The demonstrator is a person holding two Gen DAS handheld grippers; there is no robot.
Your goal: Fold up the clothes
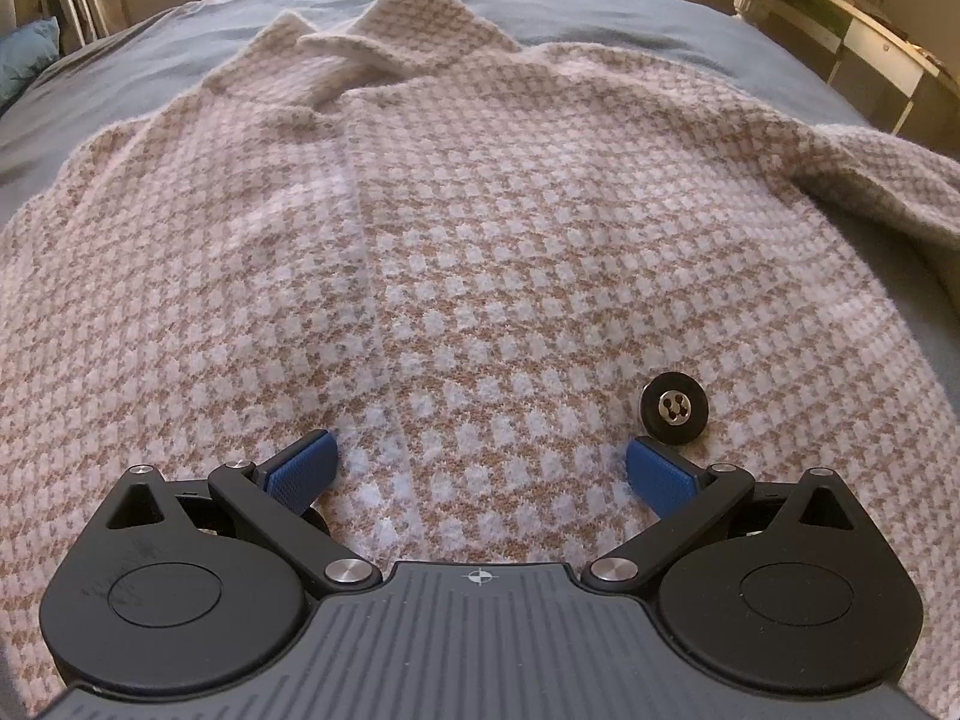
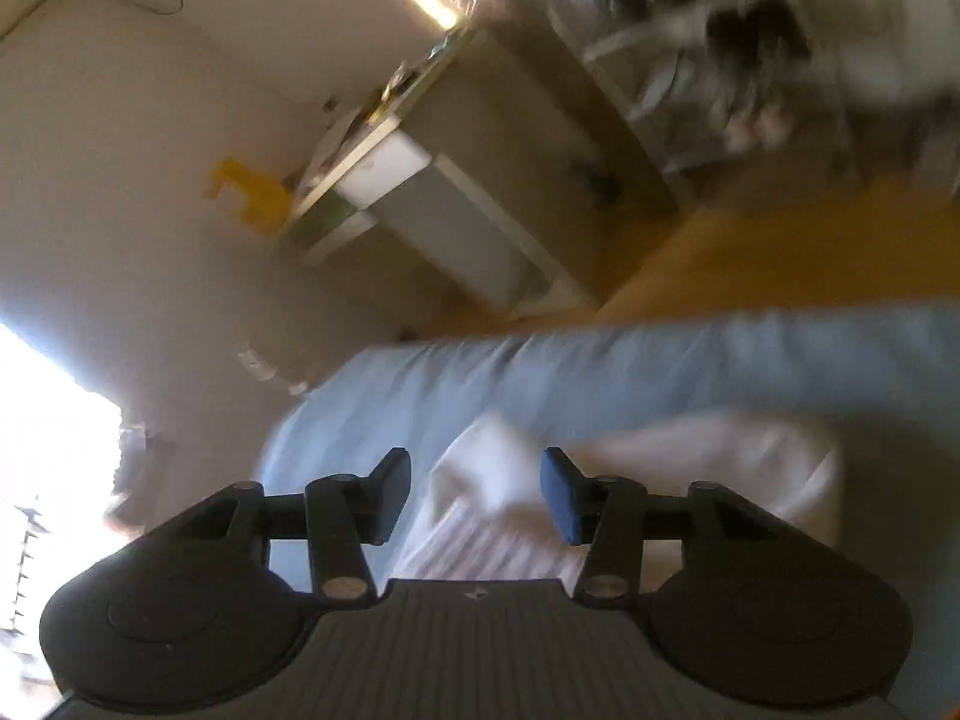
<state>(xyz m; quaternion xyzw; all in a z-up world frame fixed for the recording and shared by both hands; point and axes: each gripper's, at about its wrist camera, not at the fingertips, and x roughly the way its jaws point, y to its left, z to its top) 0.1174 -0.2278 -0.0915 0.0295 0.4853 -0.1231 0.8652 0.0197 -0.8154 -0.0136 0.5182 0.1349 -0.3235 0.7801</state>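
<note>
**Pinning the jacket, ready for the next fold**

My left gripper (image 1: 480, 462) hovers wide and empty over the pink-and-tan houndstooth knit jacket (image 1: 456, 252) spread across the blue-sheeted bed (image 1: 600, 12), beside its black button (image 1: 672, 405). My right gripper (image 2: 477, 495) — half-spread, holding nothing — should settle before pinching a sleeve edge cleanly.

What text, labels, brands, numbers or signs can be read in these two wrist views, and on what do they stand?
No readable text in either view.
Left gripper housing: only a small crosshair mark, no letters.
Black button on the checked knit jacket: bare metal centre, no lettering.
Right wrist view: motion-blurred; anything on the shelf unit or the yellow object is unreadable.
</note>
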